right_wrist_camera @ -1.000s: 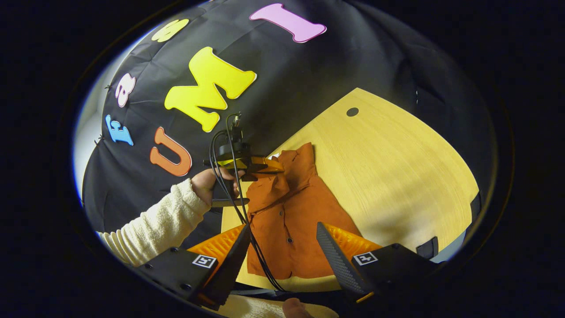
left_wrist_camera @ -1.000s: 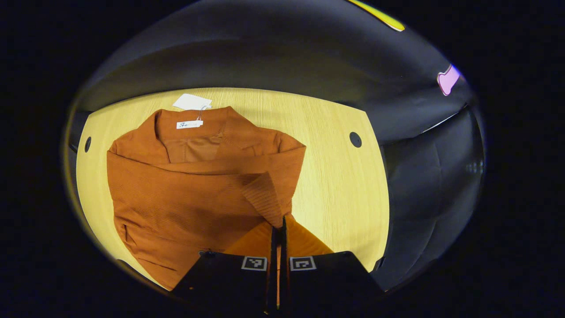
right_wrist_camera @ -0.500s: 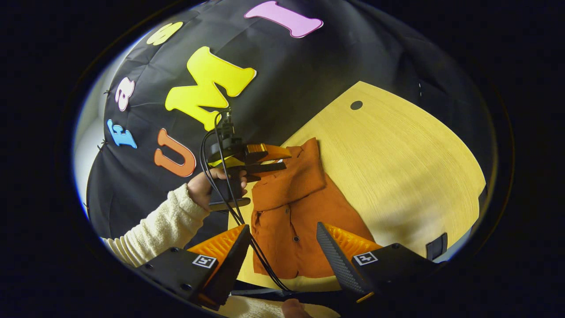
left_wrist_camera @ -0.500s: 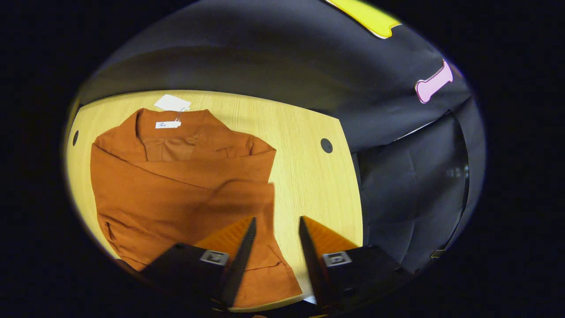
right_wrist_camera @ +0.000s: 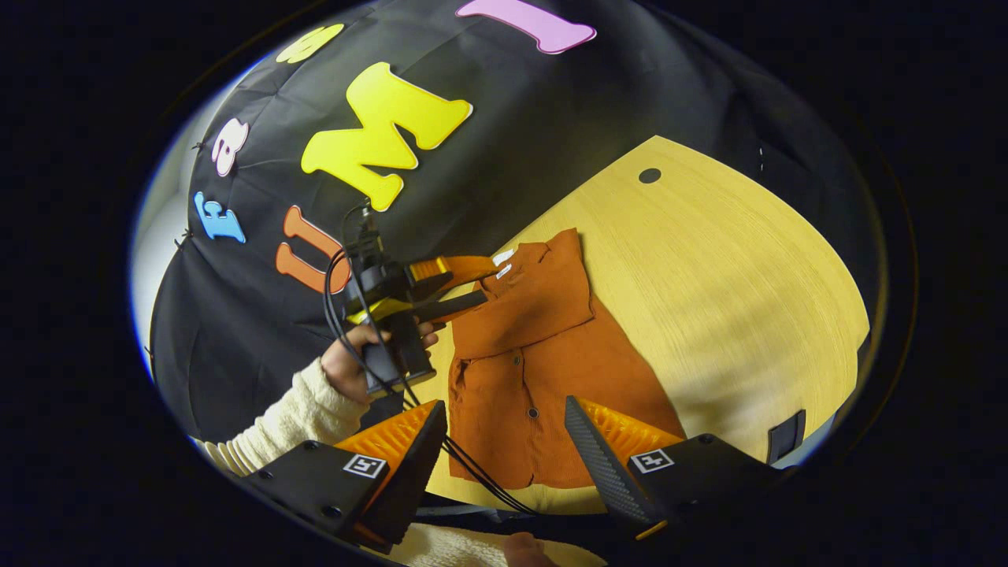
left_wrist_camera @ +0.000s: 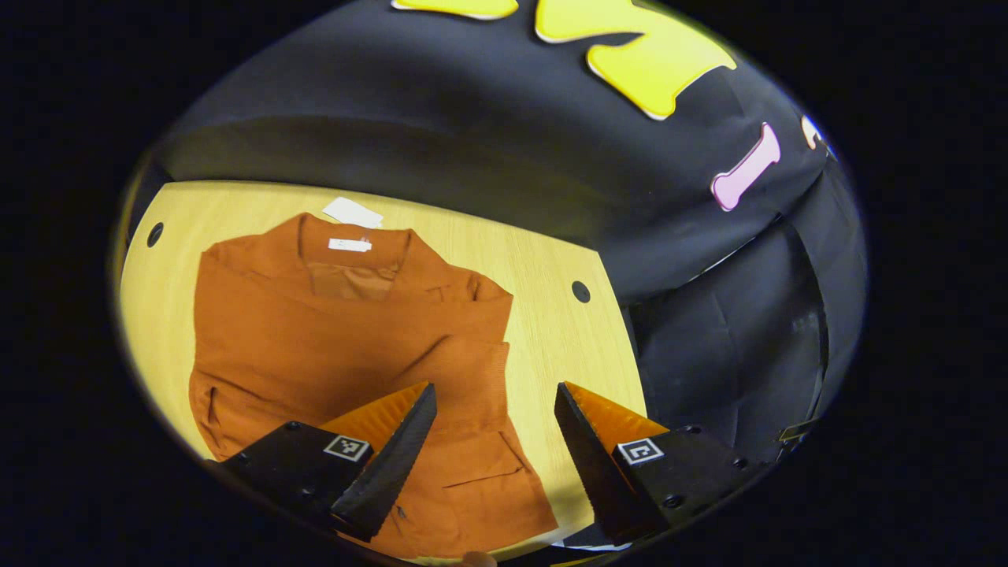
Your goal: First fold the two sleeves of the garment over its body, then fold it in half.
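While the rust-orange garment (left_wrist_camera: 331,331) lies flat on the light wood bench (left_wrist_camera: 551,331), both grippers hang above it w/ nothing held. Left gripper view, going left to right: a round hole (left_wrist_camera: 155,234) near the bench's far left corner; then the garment, collar at the far side w/ a white tag (left_wrist_camera: 353,213) lying on the bench just past it and a small white label (left_wrist_camera: 350,245) inside the neck; both sleeves folded across the body, one sleeve's ribbed cuff (left_wrist_camera: 472,378) ending near the garment's right edge; a second hole (left_wrist_camera: 581,291) on bare wood to the right. The left gripper (left_wrist_camera: 492,449) has its jaws wide apart, over the garment's near right part, not touching cloth. Right gripper view, left to right: a cream knit sleeve (right_wrist_camera: 291,417) and hand (right_wrist_camera: 346,362) holding the left gripper, black cables (right_wrist_camera: 346,315) trailing from it; next the garment, buttons (right_wrist_camera: 533,413) visible on the lower front; bare bench beyond. The right gripper (right_wrist_camera: 504,457) also has jaws apart, above the hem end, clear of it.
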The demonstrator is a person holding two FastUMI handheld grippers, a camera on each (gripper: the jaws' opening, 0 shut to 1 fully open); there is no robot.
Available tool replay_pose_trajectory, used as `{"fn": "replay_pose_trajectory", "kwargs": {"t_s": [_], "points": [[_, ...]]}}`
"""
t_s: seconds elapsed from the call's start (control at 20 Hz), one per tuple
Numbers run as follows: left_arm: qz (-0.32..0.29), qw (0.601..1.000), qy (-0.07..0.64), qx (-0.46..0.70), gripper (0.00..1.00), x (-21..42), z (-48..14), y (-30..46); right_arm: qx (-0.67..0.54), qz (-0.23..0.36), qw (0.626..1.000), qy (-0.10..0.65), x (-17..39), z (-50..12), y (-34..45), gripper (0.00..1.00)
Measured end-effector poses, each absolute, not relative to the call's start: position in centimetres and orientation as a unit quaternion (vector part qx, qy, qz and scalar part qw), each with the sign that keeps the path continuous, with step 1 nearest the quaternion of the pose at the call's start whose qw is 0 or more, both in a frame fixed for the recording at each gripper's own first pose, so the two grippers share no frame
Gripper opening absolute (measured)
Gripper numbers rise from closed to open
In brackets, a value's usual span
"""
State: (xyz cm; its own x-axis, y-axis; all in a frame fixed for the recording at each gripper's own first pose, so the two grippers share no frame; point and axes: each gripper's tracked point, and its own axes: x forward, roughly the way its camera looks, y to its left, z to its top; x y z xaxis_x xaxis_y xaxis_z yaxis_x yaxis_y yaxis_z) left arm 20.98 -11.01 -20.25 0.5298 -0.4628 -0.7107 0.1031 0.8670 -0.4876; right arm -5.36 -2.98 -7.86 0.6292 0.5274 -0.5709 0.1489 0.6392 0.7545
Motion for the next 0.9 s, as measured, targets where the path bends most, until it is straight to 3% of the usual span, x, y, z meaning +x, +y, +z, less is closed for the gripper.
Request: {"fn": "replay_pose_trajectory", "kwargs": {"t_s": [0.15,0.3,0.5,0.6,0.9], "points": [[-0.129,0.882,0.402,-0.21,0.98,18.2,-20.4,-5.5,0.404,0.123,0.802,0.422,-5.1,-8.9,-1.4,0.92],[-0.088,0.884,0.39,-0.242,0.98,13.1,-21.6,-0.3,0.395,0.127,0.795,0.442,-5.4,-10.6,0.2,0.96],[-0.012,0.875,0.403,-0.268,0.98,5.1,-25.4,7.6,0.381,0.129,0.784,0.472,-6.2,-13.2,2.1,0.92],[0.02,0.868,0.411,-0.278,0.99,1.5,-26.6,10.8,0.368,0.134,0.784,0.482,-6.3,-14.4,2.8,0.96],[0.059,0.844,0.444,-0.294,0.98,-4.7,-29.9,17.2,0.316,0.118,0.774,0.536,-7.3,-20.9,2.7,0.96]]}}
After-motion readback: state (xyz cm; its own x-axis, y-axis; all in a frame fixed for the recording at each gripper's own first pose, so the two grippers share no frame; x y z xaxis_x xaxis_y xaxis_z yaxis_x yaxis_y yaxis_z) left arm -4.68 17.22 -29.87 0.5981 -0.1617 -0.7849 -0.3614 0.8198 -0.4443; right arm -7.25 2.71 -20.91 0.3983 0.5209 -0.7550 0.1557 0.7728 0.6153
